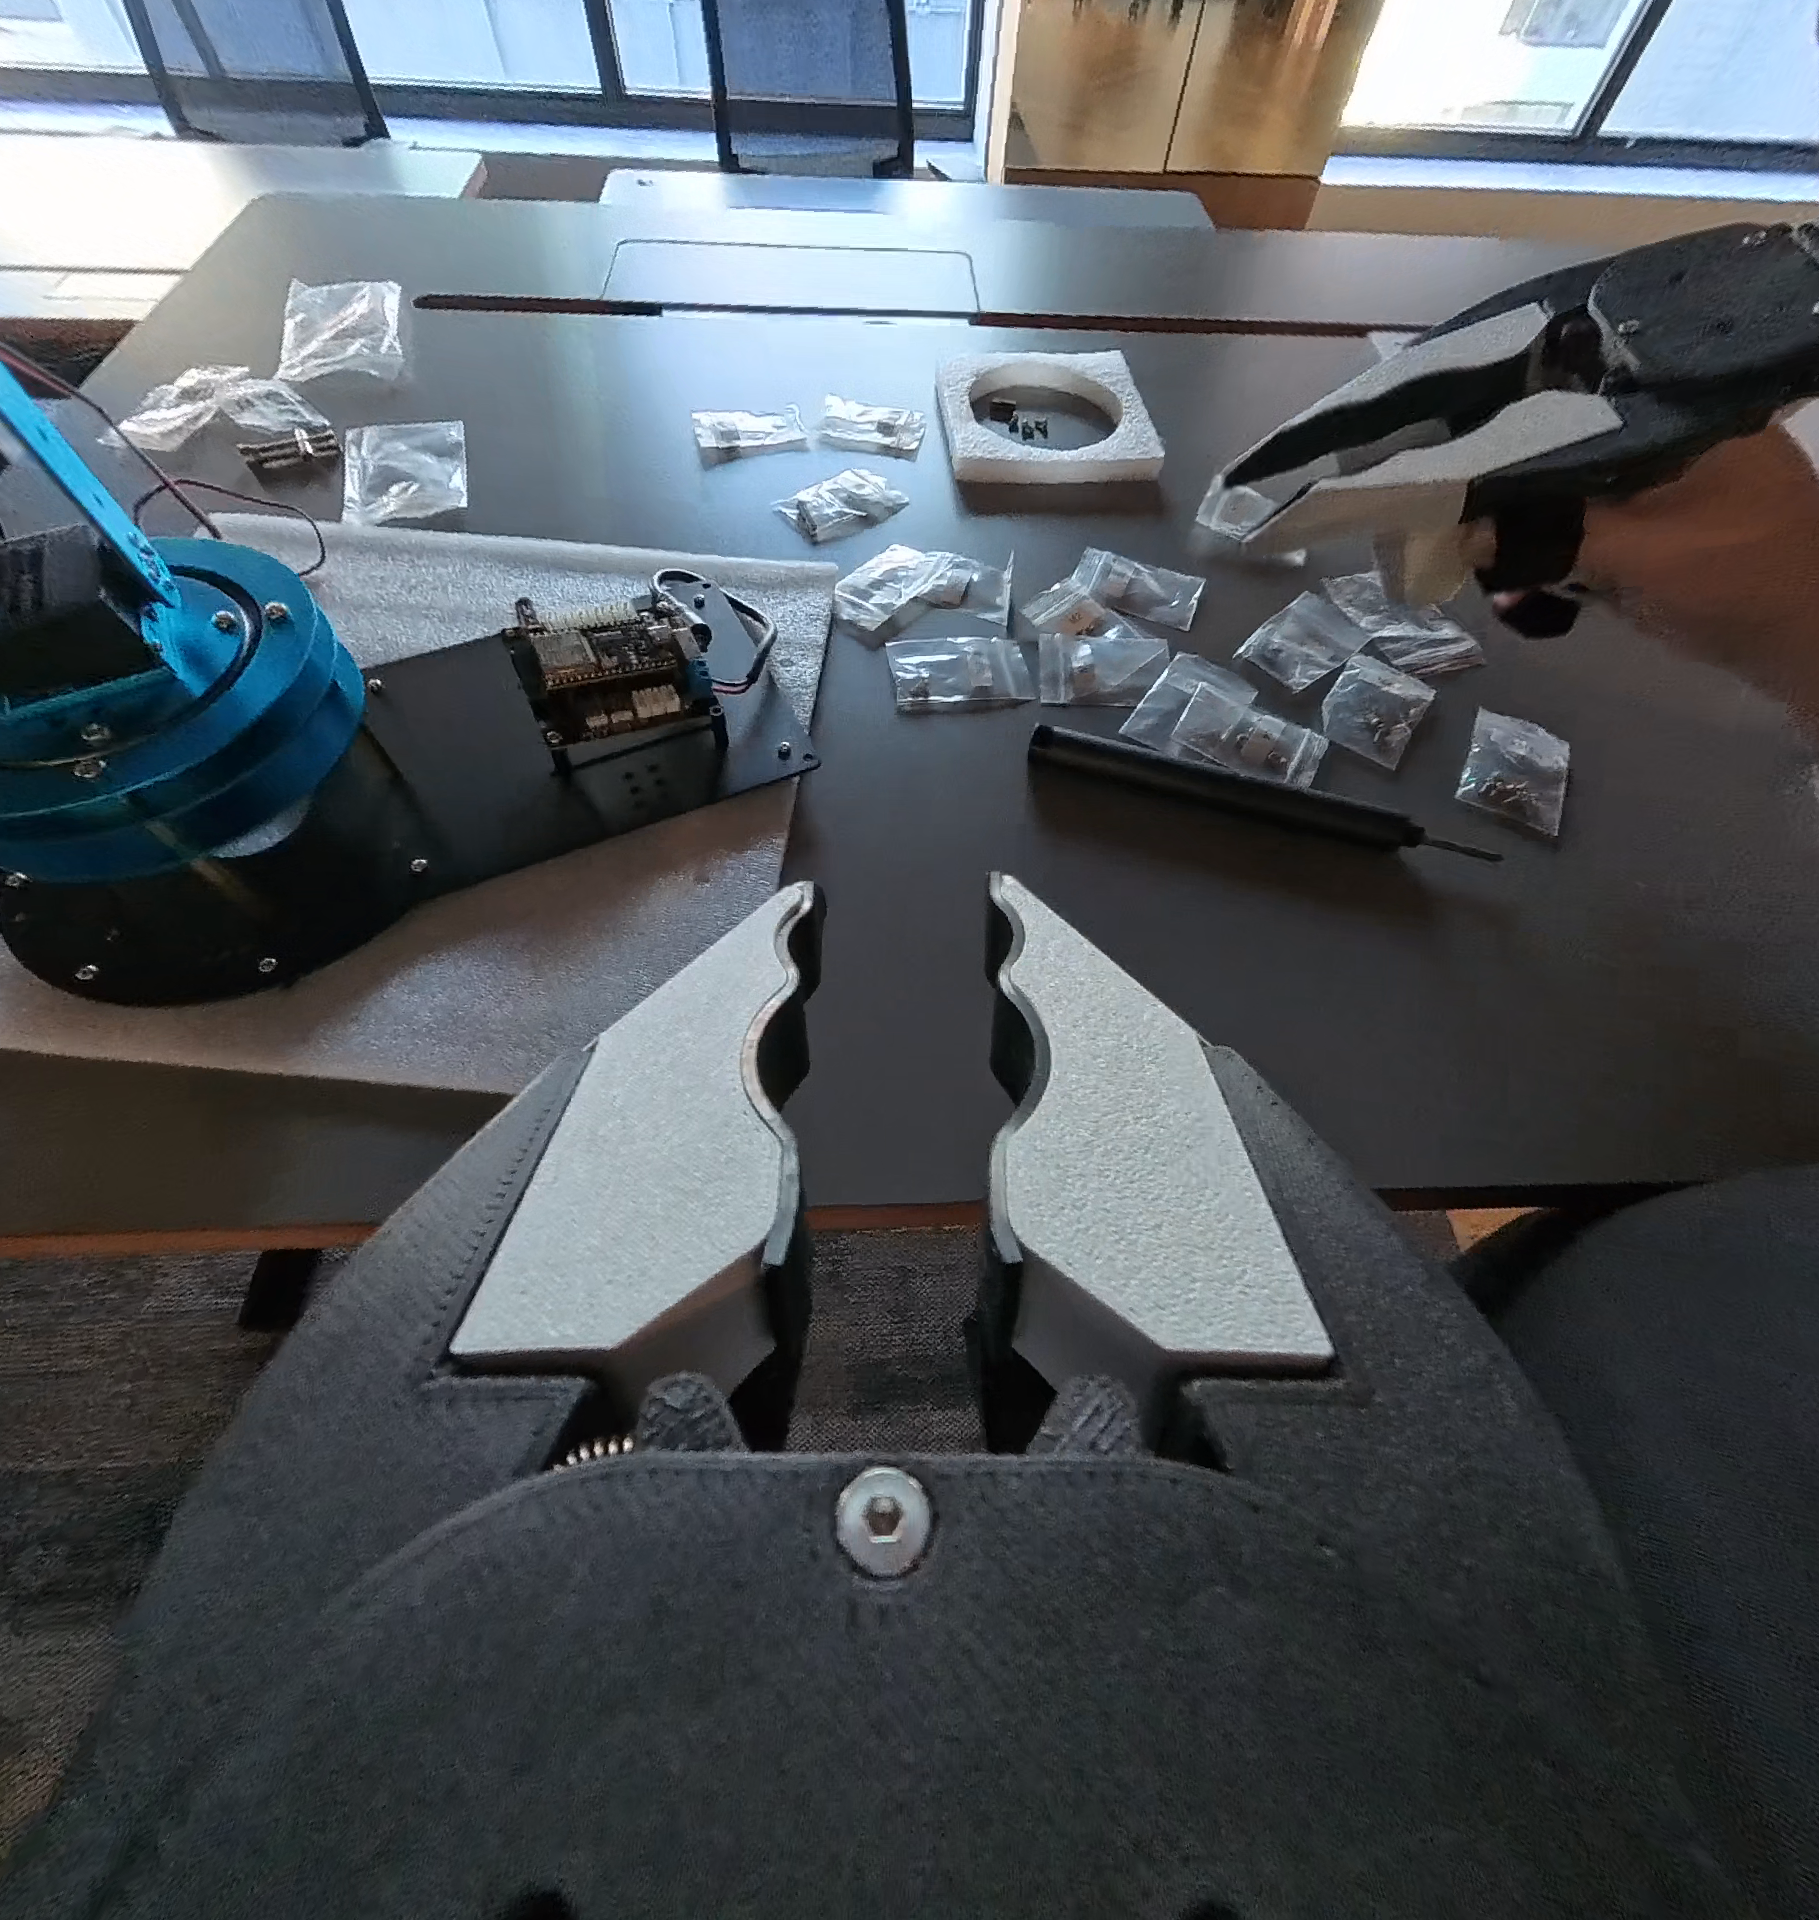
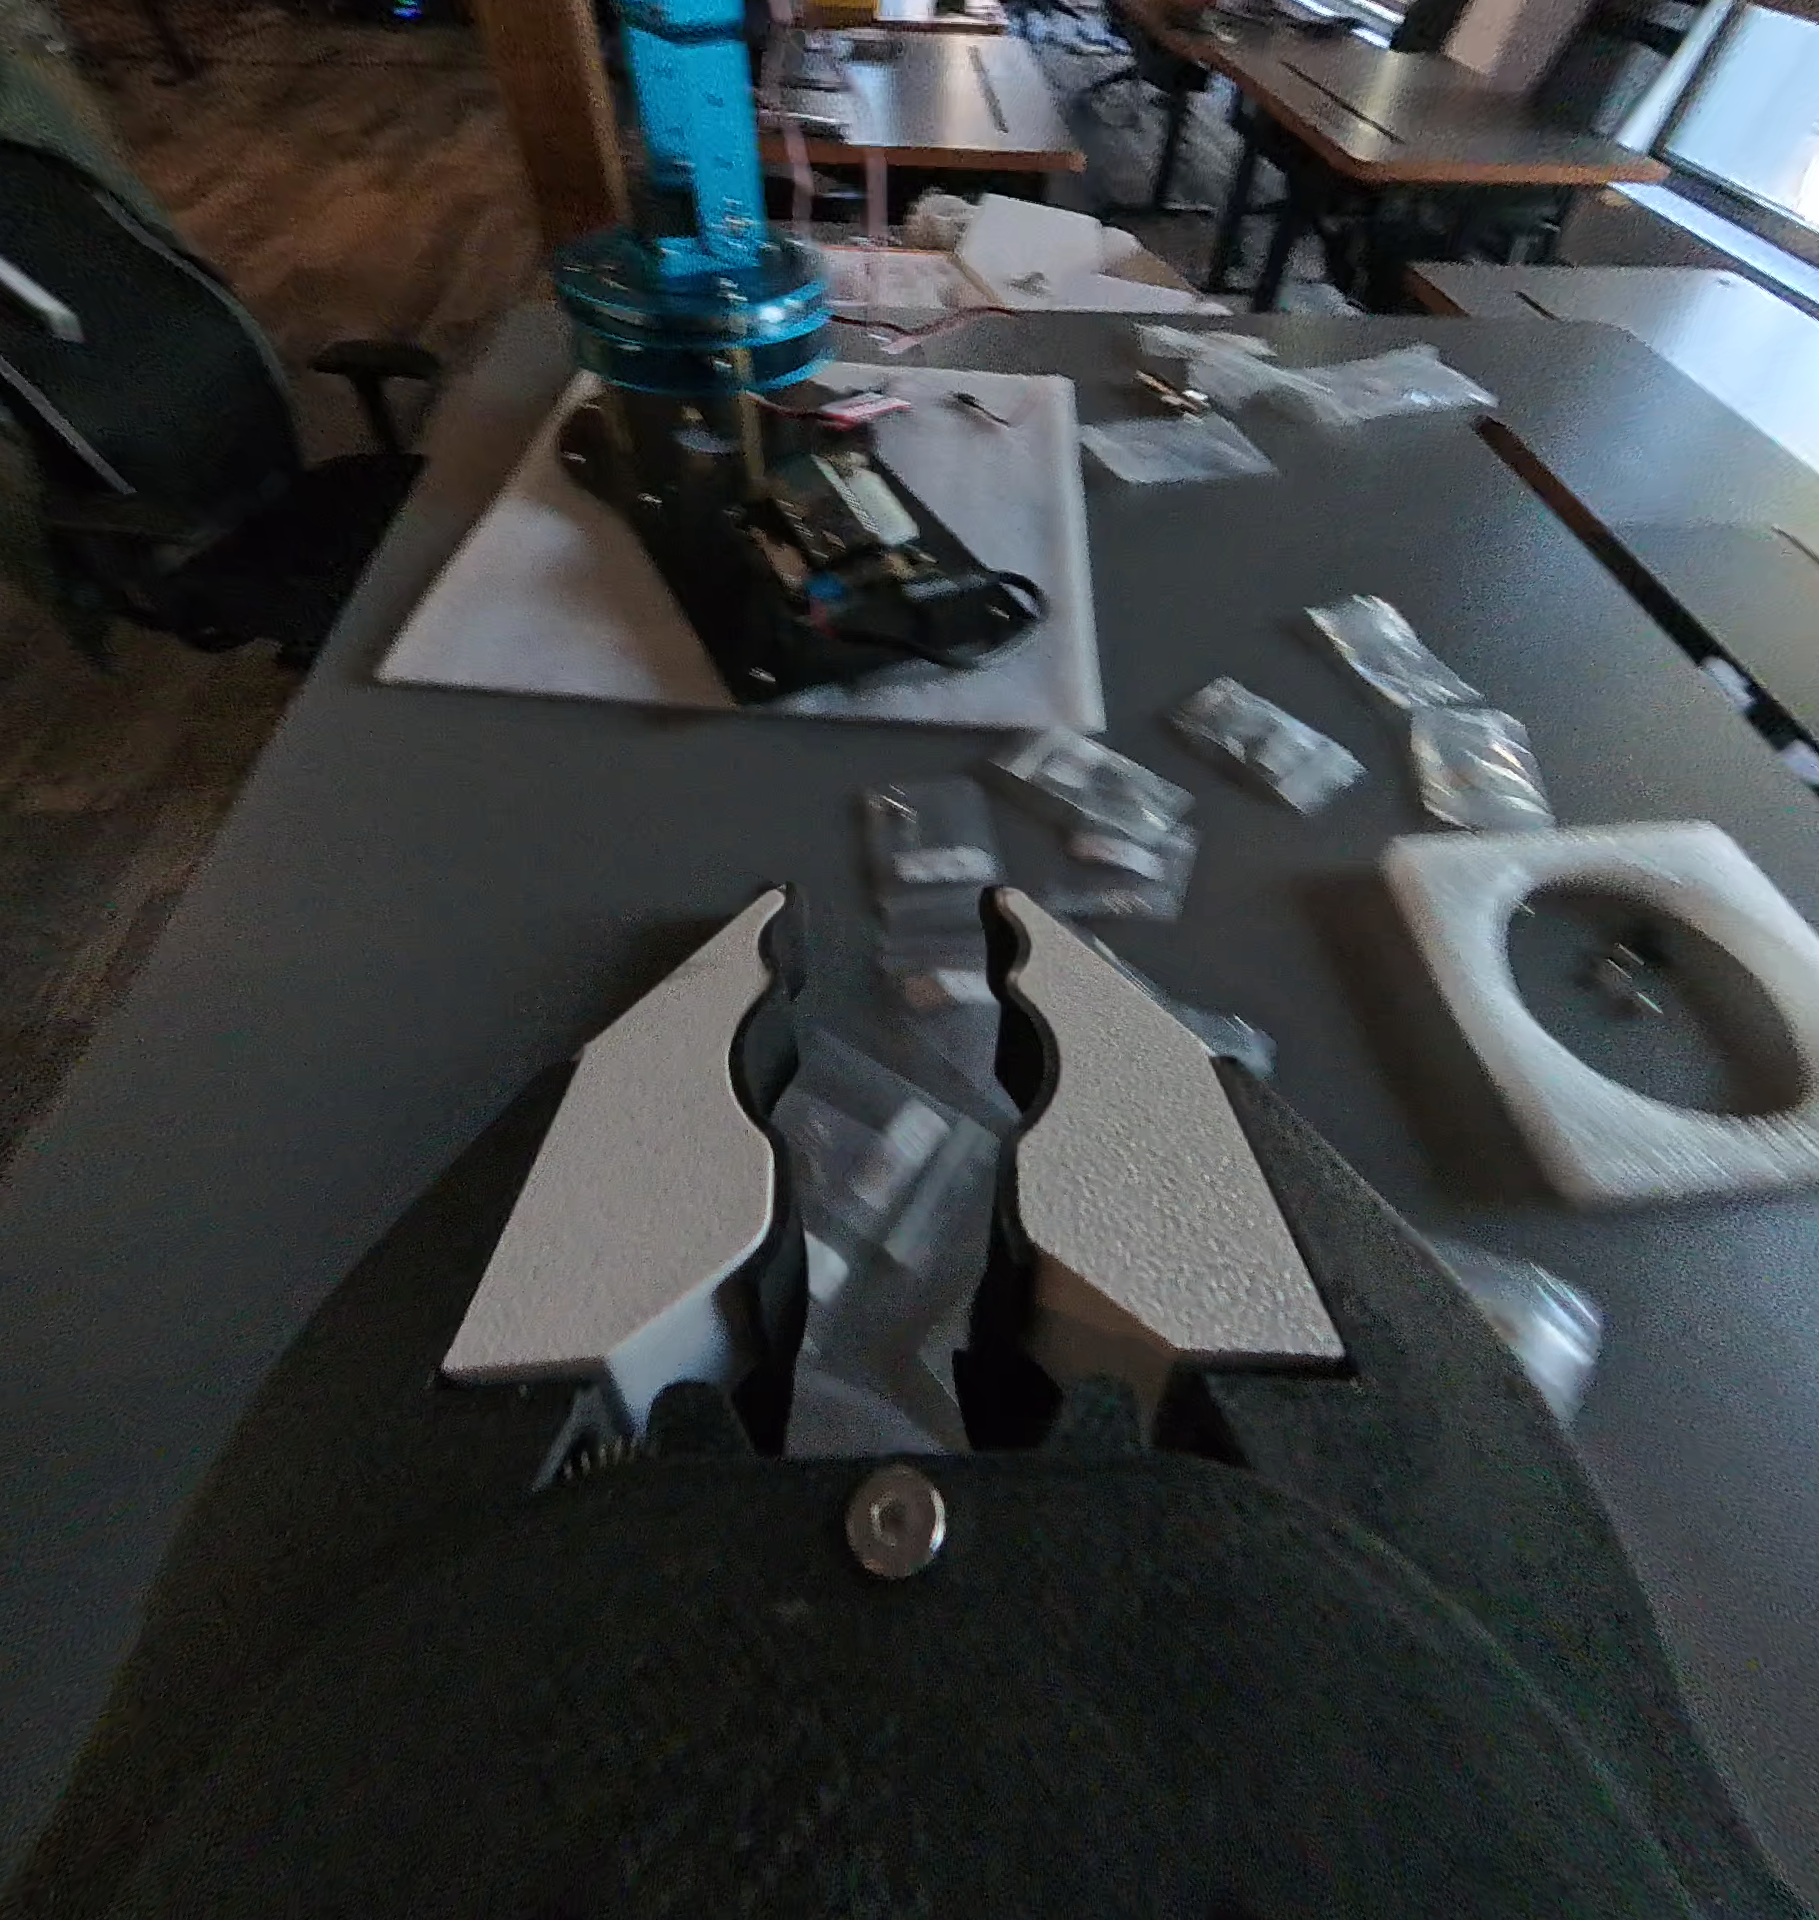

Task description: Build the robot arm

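My left gripper (image 1: 903, 899) is open and empty, held over the near edge of the dark table (image 1: 1092, 1039). My right gripper (image 2: 889, 904) is open above several small clear bags of parts (image 2: 1092, 800), with blurred bags showing between its fingers. In the left wrist view, the right gripper (image 1: 1237, 499) hovers at the far right with a small clear bag (image 1: 1232, 516) right at its tips. More bags (image 1: 1092, 665) and a black screwdriver (image 1: 1217, 784) lie between the grippers. A white foam square with a round hole (image 1: 1050, 468) holds a few small dark parts and also shows in the right wrist view (image 2: 1445, 997).
A blue robot arm (image 1: 157, 665) stands on a black base plate (image 1: 469, 748) with a circuit board (image 1: 614, 665), all on a white foam sheet (image 1: 531, 582) at the left. More clear bags (image 1: 344, 332) lie at the far left. A dark chair (image 1: 1663, 1351) is near right. Spacing between my two grippers at the tips: around 25 centimeters. The black base plate (image 1: 469, 748) sits 25 centimeters or so from the ends of my left fingers.
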